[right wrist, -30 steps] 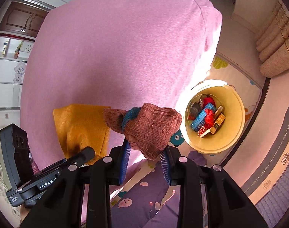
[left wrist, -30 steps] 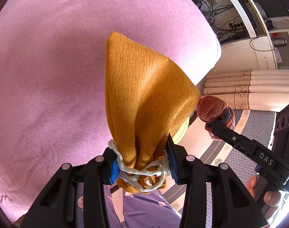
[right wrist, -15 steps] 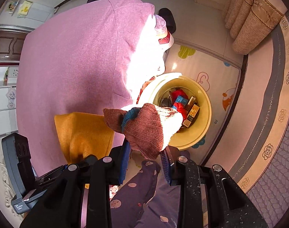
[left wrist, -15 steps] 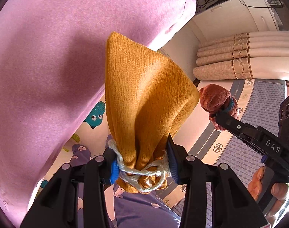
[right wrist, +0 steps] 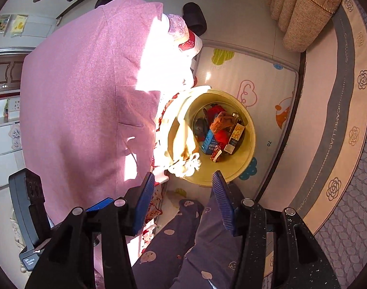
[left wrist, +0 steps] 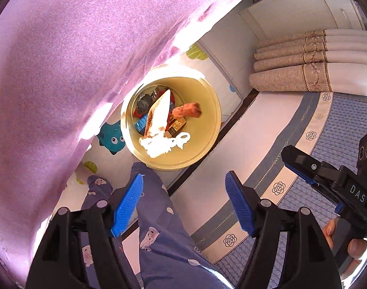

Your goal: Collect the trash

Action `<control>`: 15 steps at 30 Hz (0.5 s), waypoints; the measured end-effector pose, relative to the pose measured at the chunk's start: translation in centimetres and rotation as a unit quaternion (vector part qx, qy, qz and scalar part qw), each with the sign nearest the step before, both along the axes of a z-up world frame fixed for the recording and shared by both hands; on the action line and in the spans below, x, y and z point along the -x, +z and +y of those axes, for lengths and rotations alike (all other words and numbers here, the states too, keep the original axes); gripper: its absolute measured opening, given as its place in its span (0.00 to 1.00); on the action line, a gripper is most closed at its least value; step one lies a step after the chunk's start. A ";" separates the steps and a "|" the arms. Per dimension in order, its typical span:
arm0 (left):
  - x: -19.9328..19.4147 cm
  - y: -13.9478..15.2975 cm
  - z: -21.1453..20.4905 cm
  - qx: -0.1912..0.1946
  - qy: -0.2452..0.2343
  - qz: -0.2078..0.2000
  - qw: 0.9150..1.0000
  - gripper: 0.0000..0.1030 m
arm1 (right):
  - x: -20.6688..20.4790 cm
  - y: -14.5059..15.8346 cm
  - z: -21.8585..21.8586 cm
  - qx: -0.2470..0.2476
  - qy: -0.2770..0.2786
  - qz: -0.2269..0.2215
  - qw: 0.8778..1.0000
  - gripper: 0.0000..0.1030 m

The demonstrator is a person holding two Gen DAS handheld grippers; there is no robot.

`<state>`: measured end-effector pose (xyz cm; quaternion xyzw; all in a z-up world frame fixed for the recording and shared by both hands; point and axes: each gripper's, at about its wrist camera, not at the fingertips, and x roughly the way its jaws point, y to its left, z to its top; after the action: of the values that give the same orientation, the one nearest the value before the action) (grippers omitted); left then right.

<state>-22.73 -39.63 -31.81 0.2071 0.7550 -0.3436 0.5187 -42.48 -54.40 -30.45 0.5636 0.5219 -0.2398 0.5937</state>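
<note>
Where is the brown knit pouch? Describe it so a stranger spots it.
Beside the pink cover stands a round yellow bin. Inside, atop the pile, lies the brown knit pouch: the only rust-brown bundle, amid printed boxes and beside a string-tied yellow pouch.

Glossy plastic bin (left wrist: 212, 125), knitted cloth (left wrist: 187, 111)

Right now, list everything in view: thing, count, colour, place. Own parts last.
bin: 1, yellow, on the play mat beside the bed.
mustard cloth: 1, sunlit, fringed, in the bin.
brown sock: 1, in the bin.
blue box: 1, in the bin among red wrappers.
bed cover: 1, pink, left of the bin.
play mat: 1, white with cartoons, on the floor.
curtains: beige, far side.
rug: 1, grey-white, flowered.
legs: purple pyjamas.
left gripper: open, empty.
right gripper: open, empty.
</note>
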 end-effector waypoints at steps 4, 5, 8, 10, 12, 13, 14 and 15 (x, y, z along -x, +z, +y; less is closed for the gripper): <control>0.6 0.4 -0.1 0.003 -0.002 -0.001 1.000 0.71 | -0.2 -0.1 -0.2 -0.004 0.002 0.000 1.000 0.48; 0.6 0.5 -0.1 0.004 -0.002 -0.001 1.000 0.71 | -0.3 0.0 -0.2 -0.004 0.003 -0.001 1.000 0.48; 0.6 1.1 0.0 0.012 0.001 -0.003 1.000 0.71 | -1.0 0.5 -0.3 0.001 0.011 -0.005 1.000 0.48; 0.3 1.6 0.1 0.017 0.005 -0.006 1.000 0.71 | -1.5 0.9 -0.3 0.004 0.017 -0.008 1.000 0.48; 0.0 2.2 0.2 0.022 0.011 -0.008 1.000 0.71 | -2.1 1.4 -0.4 0.009 0.024 -0.010 1.000 0.48; -0.3 2.5 0.3 0.026 0.014 -0.010 1.000 0.71 | -2.4 1.7 -0.4 0.011 0.028 -0.013 0.999 0.48; -0.6 2.8 0.5 0.029 0.016 -0.012 0.999 0.71 | -2.7 2.0 -0.4 0.013 0.031 -0.014 0.999 0.48; -0.8 3.2 0.7 0.032 0.019 -0.014 0.999 0.71 | -3.1 2.3 -0.3 0.016 0.036 -0.015 0.999 0.48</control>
<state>-21.88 -38.96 -28.62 0.1807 0.7405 -0.3543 0.5418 -39.42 -54.69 -28.12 0.5382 0.5293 -0.2182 0.6186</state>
